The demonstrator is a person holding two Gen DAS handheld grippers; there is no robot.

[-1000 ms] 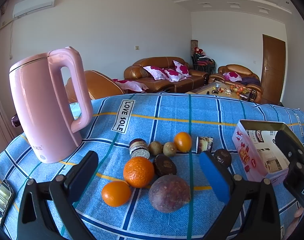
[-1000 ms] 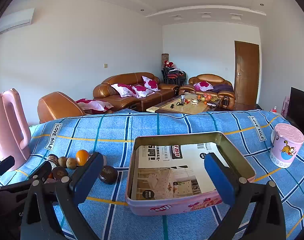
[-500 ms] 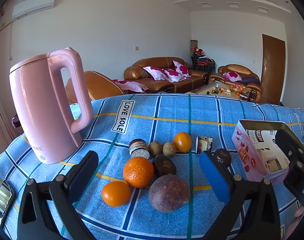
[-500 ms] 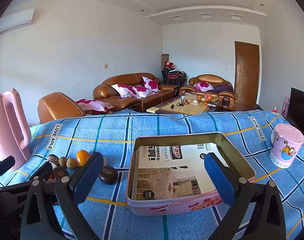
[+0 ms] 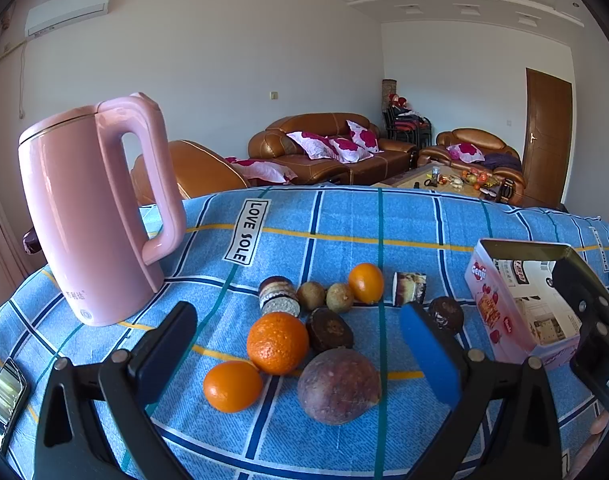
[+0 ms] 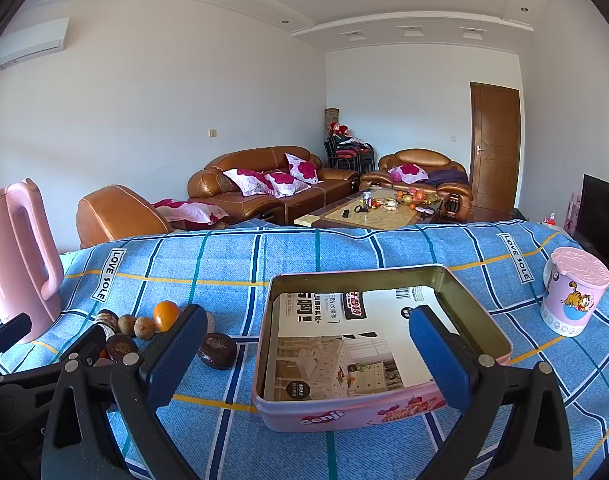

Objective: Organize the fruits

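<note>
- Two grippers, both with jaws spread wide and nothing between the pads: left gripper poised over the fruit cluster, right gripper poised over the pink tin.
- Likely split of work, judging by the aim: left to pick, right to steady or wait at the container.
- Fruit gathered loose on the blue checked tablecloth, left of the tin and apart from it: large orange in the middle, small orange just beside it toward the camera, purple passion fruit nearest the left pads.
- Farther back: another small orange, two brownish round fruits side by side, a dark round piece touching the large orange, one dark fruit off alone, nearest the tin.
- Tin open-topped, lined with printed paper, no fruit inside; task judged barely begun.
- Passion fruit framed roughly between the open left pads, hence probably the first pick; round and smooth-skinned, so likely to roll if nudged off-centre.
- Close packing of the oranges a risk: a wide jaw descending could knock neighbours.
- Pink kettle upright at the far left, lidded cartoon cup at the far right, both well clear of the path between fruit and tin.
</note>
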